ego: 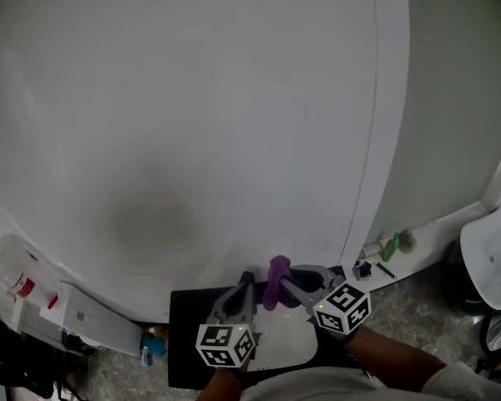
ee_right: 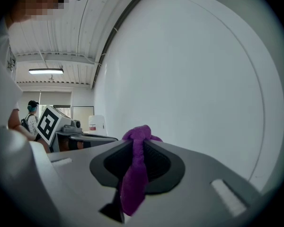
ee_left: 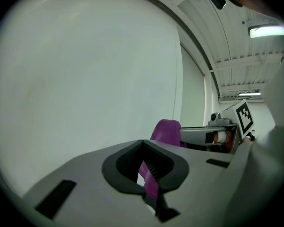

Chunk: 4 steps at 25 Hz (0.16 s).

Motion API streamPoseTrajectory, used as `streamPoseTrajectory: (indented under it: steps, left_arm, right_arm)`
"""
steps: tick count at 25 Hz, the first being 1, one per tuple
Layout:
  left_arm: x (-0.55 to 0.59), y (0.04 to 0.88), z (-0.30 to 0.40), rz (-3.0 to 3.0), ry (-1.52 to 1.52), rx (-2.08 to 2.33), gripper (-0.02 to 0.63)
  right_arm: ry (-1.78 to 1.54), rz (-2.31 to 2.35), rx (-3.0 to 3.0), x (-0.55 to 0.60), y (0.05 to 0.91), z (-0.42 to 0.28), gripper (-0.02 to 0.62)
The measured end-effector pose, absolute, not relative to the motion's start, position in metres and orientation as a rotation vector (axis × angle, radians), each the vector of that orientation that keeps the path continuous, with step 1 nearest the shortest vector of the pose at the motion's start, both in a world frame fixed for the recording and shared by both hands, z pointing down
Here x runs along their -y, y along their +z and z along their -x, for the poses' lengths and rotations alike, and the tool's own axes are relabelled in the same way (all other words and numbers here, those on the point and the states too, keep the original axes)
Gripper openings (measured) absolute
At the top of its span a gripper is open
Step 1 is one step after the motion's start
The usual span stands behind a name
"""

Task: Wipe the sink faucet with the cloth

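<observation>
A purple cloth point(ego: 277, 278) is bunched between the jaws of my right gripper point(ego: 285, 276). In the right gripper view the cloth point(ee_right: 135, 174) sticks out above the pads and hangs down between them, with the right gripper point(ee_right: 135, 167) shut on it. My left gripper point(ego: 250, 277) is held close beside it on the left, apart from the cloth. Its jaws point(ee_left: 149, 174) stand nearly together and purple shows through the thin slit. The cloth point(ee_left: 166, 130) rises behind them. No faucet or sink is in view. Both grippers point at a plain white wall.
The white wall point(ego: 192, 115) fills most of the head view. Below the grippers lies a black surface point(ego: 188, 332) with a white rounded object point(ego: 288, 341). At the left are a clear bottle point(ego: 17, 274) and a white box point(ego: 83, 316). A green item point(ego: 391, 246) and a white seat point(ego: 493, 257) are at the right.
</observation>
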State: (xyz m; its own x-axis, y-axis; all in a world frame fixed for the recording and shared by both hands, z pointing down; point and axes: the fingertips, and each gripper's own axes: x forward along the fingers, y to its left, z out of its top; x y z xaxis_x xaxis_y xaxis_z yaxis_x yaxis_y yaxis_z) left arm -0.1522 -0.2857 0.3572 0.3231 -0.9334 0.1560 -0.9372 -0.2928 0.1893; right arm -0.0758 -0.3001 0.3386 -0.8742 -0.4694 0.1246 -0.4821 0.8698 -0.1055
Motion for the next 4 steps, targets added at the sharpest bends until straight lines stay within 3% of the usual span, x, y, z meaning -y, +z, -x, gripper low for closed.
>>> streamPoseTrajectory:
  steps: [4]
  left_arm:
    - [0.2856, 0.3591, 0.1464, -2.345, 0.025, 1.693, 0.006]
  right_arm:
    - [0.204, -0.751, 2.947, 0.3001, 0.3394, 0.0712, 0.063]
